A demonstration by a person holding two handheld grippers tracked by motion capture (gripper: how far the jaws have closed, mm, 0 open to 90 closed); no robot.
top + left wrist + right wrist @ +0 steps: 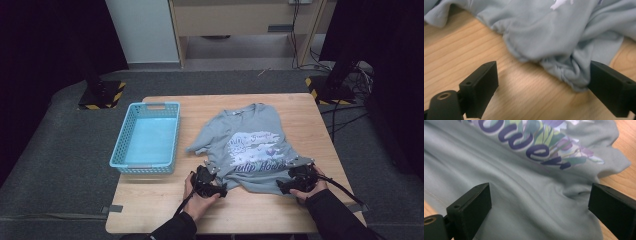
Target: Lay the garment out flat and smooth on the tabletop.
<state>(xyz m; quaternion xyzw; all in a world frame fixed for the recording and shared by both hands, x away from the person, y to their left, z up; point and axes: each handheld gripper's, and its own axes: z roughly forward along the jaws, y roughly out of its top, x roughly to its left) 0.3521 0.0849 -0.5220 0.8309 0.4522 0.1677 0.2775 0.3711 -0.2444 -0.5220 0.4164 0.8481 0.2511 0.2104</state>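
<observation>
A grey T-shirt (250,142) with a purple flower print and lettering lies rumpled on the wooden table (165,200), collar away from me. My left gripper (216,183) sits at the shirt's near left hem, jaws wide open. In the left gripper view the bunched hem (564,67) lies just ahead of the gripper (541,82), with bare wood between the jaws. My right gripper (286,186) rests over the shirt's near right corner. In the right gripper view the gripper (539,210) stands open above the cloth (524,192), just below the purple lettering (524,142).
A light blue plastic basket (147,138) stands on the table's left part, beside the shirt's sleeve. Bare wood runs along the near edge under my hands. Beyond the table are two black stands with yellow-striped bases (102,95) and cables on the floor (350,115).
</observation>
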